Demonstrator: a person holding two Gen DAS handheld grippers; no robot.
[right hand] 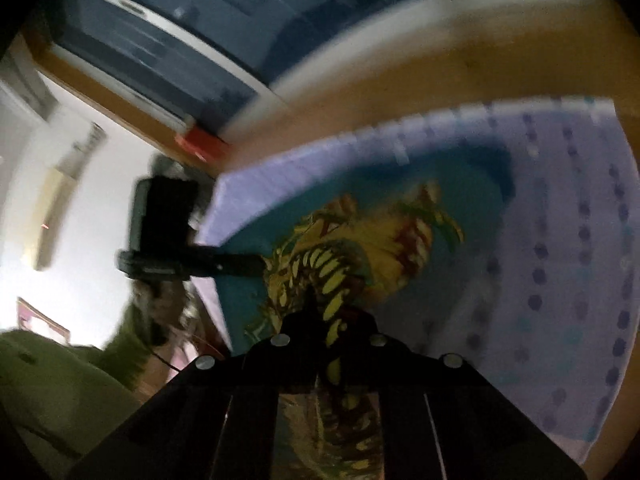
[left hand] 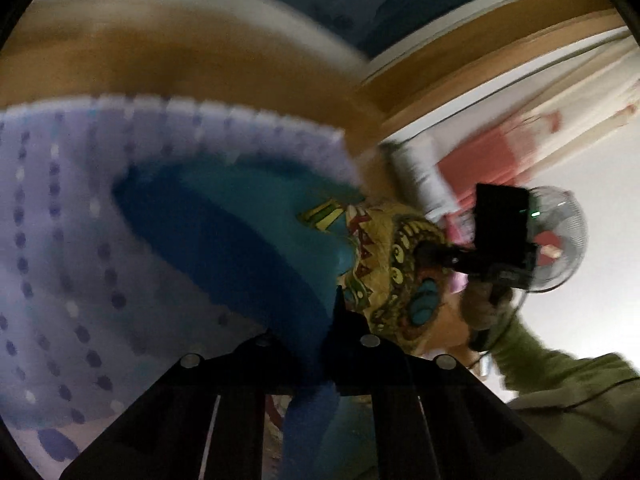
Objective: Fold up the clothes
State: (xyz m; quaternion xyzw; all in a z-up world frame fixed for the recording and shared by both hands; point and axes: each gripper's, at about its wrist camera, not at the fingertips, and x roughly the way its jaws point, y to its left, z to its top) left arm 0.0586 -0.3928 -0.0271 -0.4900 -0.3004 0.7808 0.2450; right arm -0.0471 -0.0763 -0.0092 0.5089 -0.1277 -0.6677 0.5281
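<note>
A teal shirt (left hand: 240, 232) with a yellow dinosaur print (left hand: 388, 264) is lifted off a lilac dotted mat (left hand: 60, 240). My left gripper (left hand: 316, 332) is shut on a fold of the shirt's blue fabric, which hangs down between its fingers. In the right wrist view my right gripper (right hand: 310, 304) is shut on the printed part of the shirt (right hand: 360, 248). Each view shows the other gripper pinching the shirt's edge: the right gripper (left hand: 436, 256) at the right, the left gripper (right hand: 256, 266) at the left. Both views are blurred.
The mat (right hand: 560, 240) lies on a wooden floor (left hand: 160, 60). A standing fan (left hand: 560, 240) and a red-and-cream cloth (left hand: 480, 152) are off to one side. The person's green sleeve (right hand: 60, 380) is close by. A red box (right hand: 200, 146) sits by dark furniture (right hand: 160, 40).
</note>
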